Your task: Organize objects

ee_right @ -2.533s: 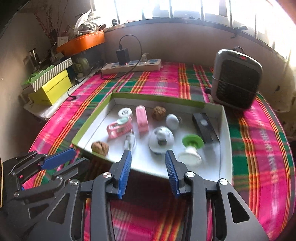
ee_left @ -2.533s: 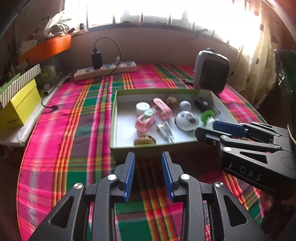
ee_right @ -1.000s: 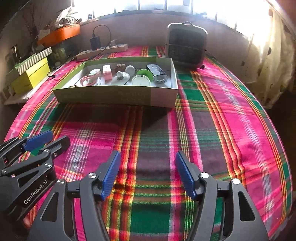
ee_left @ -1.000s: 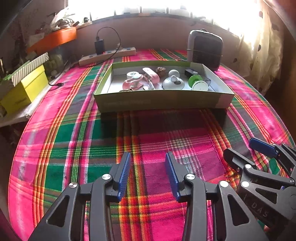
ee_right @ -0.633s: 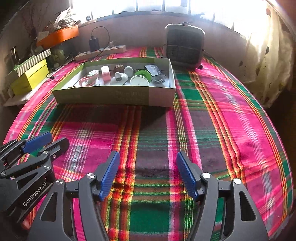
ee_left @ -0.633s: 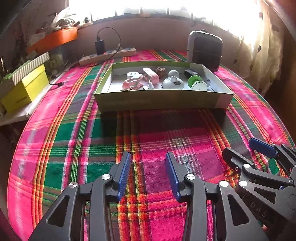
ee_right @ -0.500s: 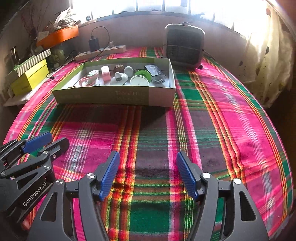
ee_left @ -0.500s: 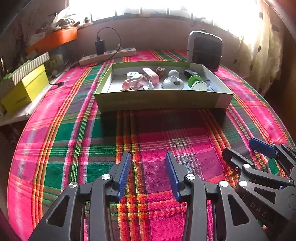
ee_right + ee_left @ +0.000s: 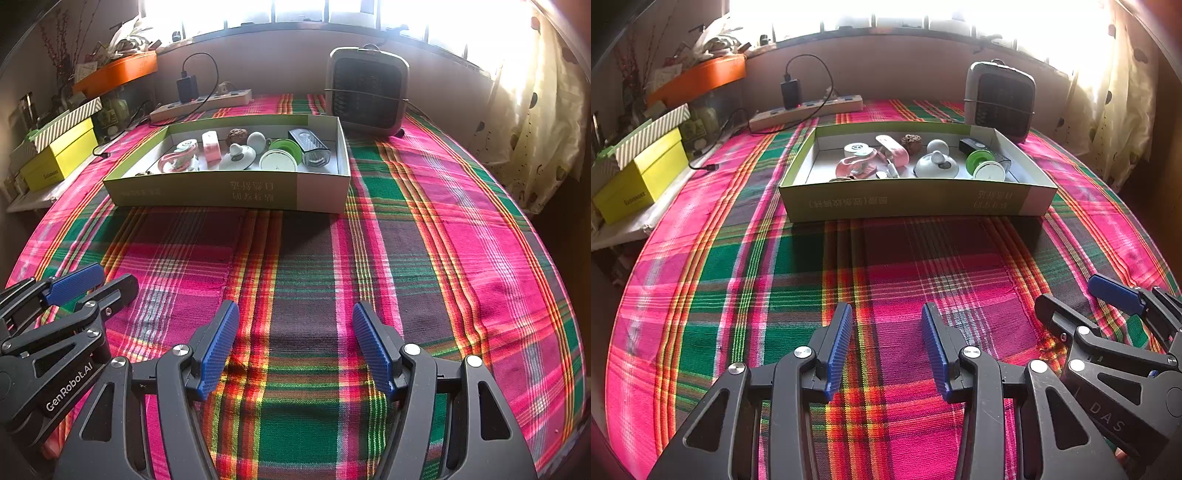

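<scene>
A shallow green cardboard box [image 9: 916, 201] [image 9: 229, 192] stands at the middle of the plaid table. It holds several small items: a pink tape dispenser [image 9: 855, 166], a white lid [image 9: 936, 166], a green-and-white spool [image 9: 982, 166] and a walnut [image 9: 911, 140]. My left gripper [image 9: 886, 332] hovers open over bare cloth near the table's front edge, well short of the box. My right gripper [image 9: 293, 332] is open beside it, also with nothing between its fingers. Each gripper shows in the other's view: the right gripper [image 9: 1082, 299], the left gripper [image 9: 98, 280].
A small grey heater [image 9: 999, 99] stands behind the box at the right. A power strip [image 9: 809, 110] with a black charger lies along the back wall. Yellow and striped boxes [image 9: 639, 177] sit off the left edge. A curtain [image 9: 1119, 110] hangs at the right.
Both grippers drew back from just in front of the box to the near part of the table, then held still. The right gripper's jaws stand slightly wider than a second ago.
</scene>
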The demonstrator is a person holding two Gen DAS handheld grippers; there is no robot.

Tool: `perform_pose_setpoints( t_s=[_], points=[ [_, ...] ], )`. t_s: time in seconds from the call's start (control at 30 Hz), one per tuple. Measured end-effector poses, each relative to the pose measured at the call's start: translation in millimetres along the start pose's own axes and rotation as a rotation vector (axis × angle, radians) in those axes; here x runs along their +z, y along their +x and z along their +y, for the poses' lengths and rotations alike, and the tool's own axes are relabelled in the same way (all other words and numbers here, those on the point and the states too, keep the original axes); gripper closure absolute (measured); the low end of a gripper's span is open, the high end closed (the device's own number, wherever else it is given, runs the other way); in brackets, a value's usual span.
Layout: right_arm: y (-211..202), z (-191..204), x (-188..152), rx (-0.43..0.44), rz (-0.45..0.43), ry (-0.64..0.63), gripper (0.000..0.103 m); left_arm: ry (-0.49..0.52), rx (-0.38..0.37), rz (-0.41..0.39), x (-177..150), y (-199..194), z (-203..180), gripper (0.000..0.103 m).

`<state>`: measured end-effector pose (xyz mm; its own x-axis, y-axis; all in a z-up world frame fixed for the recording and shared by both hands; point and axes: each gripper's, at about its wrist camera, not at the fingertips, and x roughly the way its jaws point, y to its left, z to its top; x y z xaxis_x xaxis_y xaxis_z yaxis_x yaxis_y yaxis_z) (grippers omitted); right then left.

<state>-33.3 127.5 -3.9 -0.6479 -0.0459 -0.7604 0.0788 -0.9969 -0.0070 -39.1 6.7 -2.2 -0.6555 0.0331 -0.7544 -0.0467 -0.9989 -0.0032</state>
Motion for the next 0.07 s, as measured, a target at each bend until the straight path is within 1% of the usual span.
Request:
perform_pose_setpoints(
  t_s=[0.07],
  points=[
    [0.0,-0.1,0.0,0.0,0.0,0.0,0.038,0.001,0.001,0.0,-0.2,-0.1,-0.2,0.066]
  ],
)
